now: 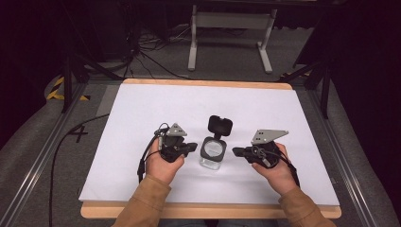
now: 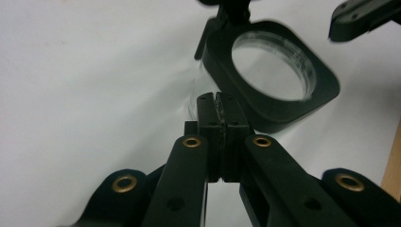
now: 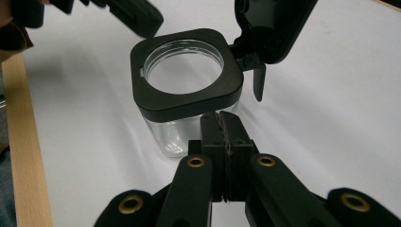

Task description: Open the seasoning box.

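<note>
Jar (image 1: 212, 152) is stood at worktop (image 1: 142, 109) centre, lid (image 1: 220, 125) hinged open toward 12 o'clock. Left gripper (image 1: 191, 147) at 9 o'clock and right gripper (image 1: 235, 151) at 3 o'clock are closed, empty, apparently positioned to brace the jar from both sides.

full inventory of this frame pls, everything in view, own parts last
Jar: 1, clear with black square rim, centre of the sheet, between the grippers.
Lid: 1, black, flipped open, hinged at the jar's far side.
Sheet: 1, white, covers the table.
Table: 1, light wood, edge shows round the sheet.
Frame: 1, pale grey, on the floor beyond the table.
Cables: several, black, floor at far left.
Left gripper: 1, black, shut, left of the jar.
Right gripper: 1, black, shut, right of the jar.
Sleeves: 2, tan, bottom edge.
</note>
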